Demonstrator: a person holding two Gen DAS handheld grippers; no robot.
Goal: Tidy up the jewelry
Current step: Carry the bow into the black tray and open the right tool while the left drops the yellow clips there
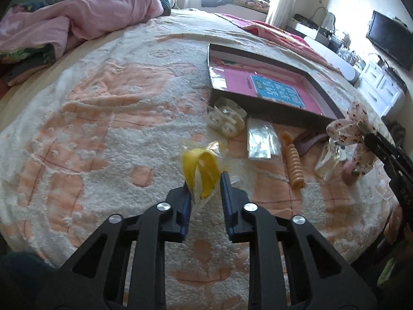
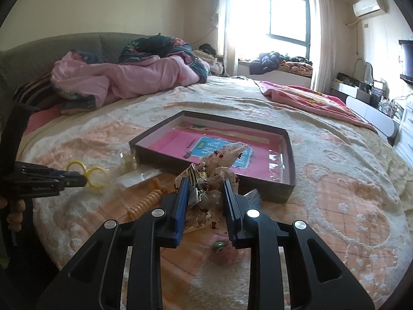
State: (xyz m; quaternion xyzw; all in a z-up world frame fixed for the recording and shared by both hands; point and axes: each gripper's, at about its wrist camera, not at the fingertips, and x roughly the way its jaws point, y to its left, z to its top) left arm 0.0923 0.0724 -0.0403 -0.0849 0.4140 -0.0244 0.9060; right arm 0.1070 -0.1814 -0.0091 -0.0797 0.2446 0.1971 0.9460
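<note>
The shallow box [image 2: 290, 180] on the bedspread [image 1: 103, 134] serves as the landmark, and so far it holds nothing but its pink printed lining; no jewelry piece lies inside it in either view. By that measure the sorting has barely begun.

Two pieces are in hand. The left gripper [image 1: 206, 188] is closed on a clear packet with a yellow ring-shaped piece [image 1: 200, 173] in it, the blue pads pinching the plastic at its lower end; the packet sits well short of the box, toward the camera and off its near left corner. The right gripper [image 2: 205, 193] is clamped on a sheer speckled bow hair clip [image 2: 222, 160], which hangs just in front of the box's near wall, its fabric overlapping the rim in the right wrist view.

Still on the bedspread along the near wall of the box: a white clip in a clear wrapper [image 1: 227, 121] touching the near left corner, a flat silvery packet [image 1: 260, 142] beside it, an orange spiral hair tie [image 1: 294, 165], a purple comb-like clip [image 1: 308, 140] partly hidden, and a small clear bag [image 1: 327, 160]. A green bead [image 2: 219, 245] lies nearer still, below the right gripper.

Judging from this, both held pieces have yet to go into the box, and at least six more wait after them.
</note>
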